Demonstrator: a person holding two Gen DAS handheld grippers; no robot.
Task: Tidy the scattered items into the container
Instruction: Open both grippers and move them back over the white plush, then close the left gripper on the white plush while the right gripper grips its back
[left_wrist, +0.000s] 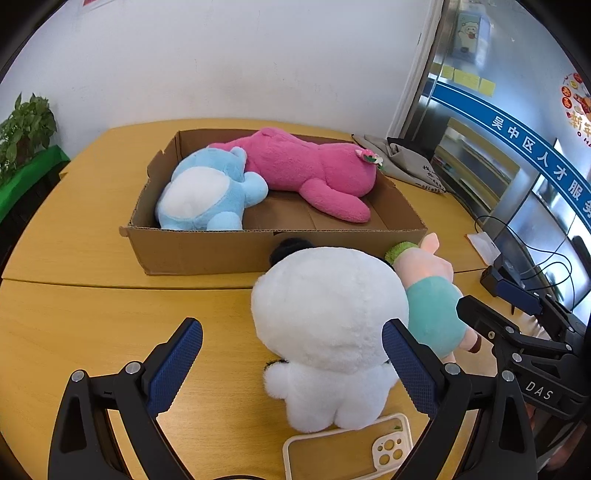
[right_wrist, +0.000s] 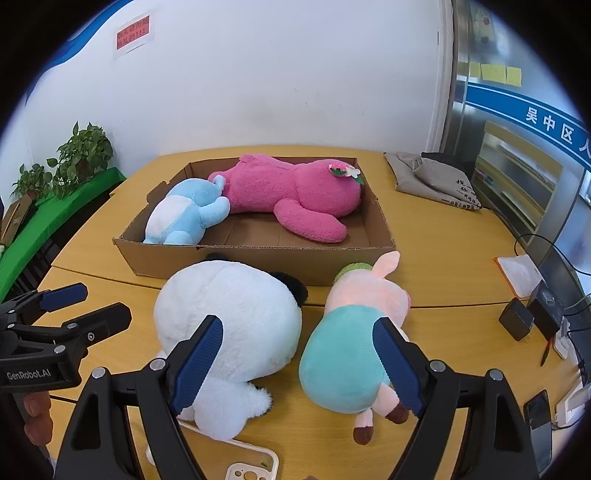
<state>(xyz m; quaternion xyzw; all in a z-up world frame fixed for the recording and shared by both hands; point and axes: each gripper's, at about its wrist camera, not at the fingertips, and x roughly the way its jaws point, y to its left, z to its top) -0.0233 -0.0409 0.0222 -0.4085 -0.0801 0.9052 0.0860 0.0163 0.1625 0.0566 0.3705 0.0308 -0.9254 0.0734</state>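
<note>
A shallow cardboard box (left_wrist: 207, 251) (right_wrist: 258, 260) on the wooden table holds a blue plush (left_wrist: 207, 192) (right_wrist: 184, 214) and a pink plush (left_wrist: 310, 166) (right_wrist: 291, 192). In front of the box lie a white panda plush (left_wrist: 328, 314) (right_wrist: 229, 314) and a pig plush in a teal shirt (left_wrist: 432, 306) (right_wrist: 343, 354). A clear phone case (left_wrist: 351, 450) (right_wrist: 251, 469) lies at the near edge. My left gripper (left_wrist: 291, 365) is open, its right pad beside the panda. My right gripper (right_wrist: 299, 365) is open, with the pig's body between its pads.
A grey cloth bag (right_wrist: 432, 181) lies at the back right. Black boxes and cables (right_wrist: 532, 314) sit at the right edge, with a phone (right_wrist: 539, 410) near them. Potted plants (right_wrist: 74, 155) stand on a green shelf at the left.
</note>
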